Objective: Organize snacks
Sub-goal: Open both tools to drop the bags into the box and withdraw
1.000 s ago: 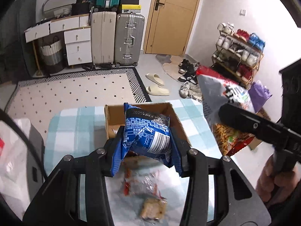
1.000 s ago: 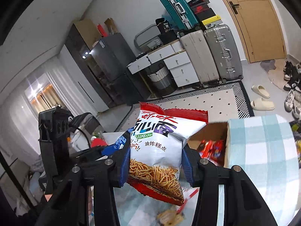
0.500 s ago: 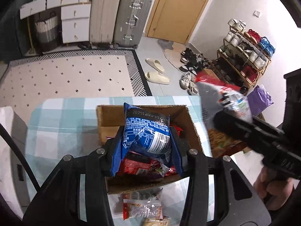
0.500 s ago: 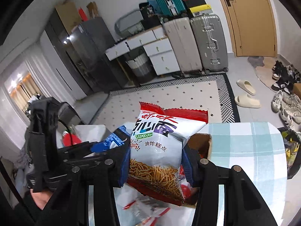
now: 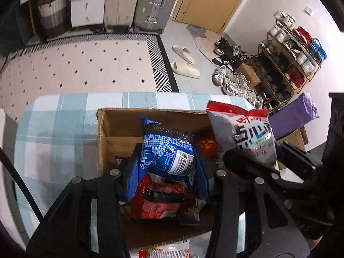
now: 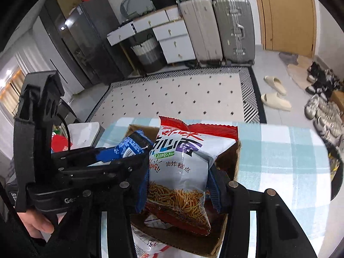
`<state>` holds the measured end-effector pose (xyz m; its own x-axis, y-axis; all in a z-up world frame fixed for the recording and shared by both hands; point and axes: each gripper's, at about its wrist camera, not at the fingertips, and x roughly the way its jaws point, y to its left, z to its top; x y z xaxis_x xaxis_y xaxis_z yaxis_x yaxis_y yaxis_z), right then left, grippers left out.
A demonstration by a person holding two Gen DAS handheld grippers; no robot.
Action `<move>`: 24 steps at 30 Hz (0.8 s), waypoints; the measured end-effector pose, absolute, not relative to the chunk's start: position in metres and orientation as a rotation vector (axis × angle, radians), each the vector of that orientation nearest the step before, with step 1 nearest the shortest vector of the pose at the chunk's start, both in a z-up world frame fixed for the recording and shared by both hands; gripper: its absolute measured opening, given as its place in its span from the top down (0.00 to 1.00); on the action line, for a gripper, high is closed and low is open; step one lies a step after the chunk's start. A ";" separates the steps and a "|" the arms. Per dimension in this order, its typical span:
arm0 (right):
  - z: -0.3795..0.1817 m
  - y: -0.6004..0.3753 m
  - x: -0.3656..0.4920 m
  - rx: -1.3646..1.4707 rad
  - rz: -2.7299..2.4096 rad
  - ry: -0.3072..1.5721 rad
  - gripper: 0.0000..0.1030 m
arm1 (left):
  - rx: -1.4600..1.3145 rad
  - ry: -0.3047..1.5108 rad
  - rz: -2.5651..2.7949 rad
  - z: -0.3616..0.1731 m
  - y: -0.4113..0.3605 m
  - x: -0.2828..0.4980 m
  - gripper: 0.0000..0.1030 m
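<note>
Only the right wrist view shows a hand [image 6: 36, 221] at 8 o'clock. The left gripper [image 5: 167, 167] clamps the blue packet [image 5: 167, 150] and the right gripper [image 6: 178, 185] clamps the white-and-red packet [image 6: 182, 163]; both packets stand lengthwise toward 12 o'clock, over the cardboard box [image 5: 120, 124].

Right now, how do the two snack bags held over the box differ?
The blue bag in the left hand-held gripper is smaller and shows its printed back with a barcode. The white-and-red bag in the right hand-held gripper is larger and shows its front, with a picture of fried sticks. Both are sealed, clamped upright between blue pads, and hang above the cardboard box.
</note>
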<state>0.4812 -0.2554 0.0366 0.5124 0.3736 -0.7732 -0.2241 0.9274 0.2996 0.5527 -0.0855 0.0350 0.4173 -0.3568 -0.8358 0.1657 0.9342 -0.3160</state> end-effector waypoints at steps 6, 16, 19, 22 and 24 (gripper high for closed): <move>0.016 -0.258 0.488 0.185 0.358 0.995 0.53 | -0.241 1.123 -0.311 0.010 -0.082 0.559 0.59; 0.034 -0.264 0.477 0.172 0.361 0.906 0.31 | -0.271 1.074 -0.283 0.017 -0.066 0.546 0.23; 0.044 -0.272 0.468 0.205 0.361 0.892 0.30 | -0.281 1.064 -0.271 0.025 -0.060 0.537 0.23; 0.054 -0.276 0.456 0.198 0.358 0.866 0.30 | -0.303 1.052 -0.272 0.032 -0.054 0.525 0.23; 0.062 -0.278 0.444 0.186 0.356 0.846 0.30 | -0.289 1.038 -0.273 0.040 -0.053 0.513 0.23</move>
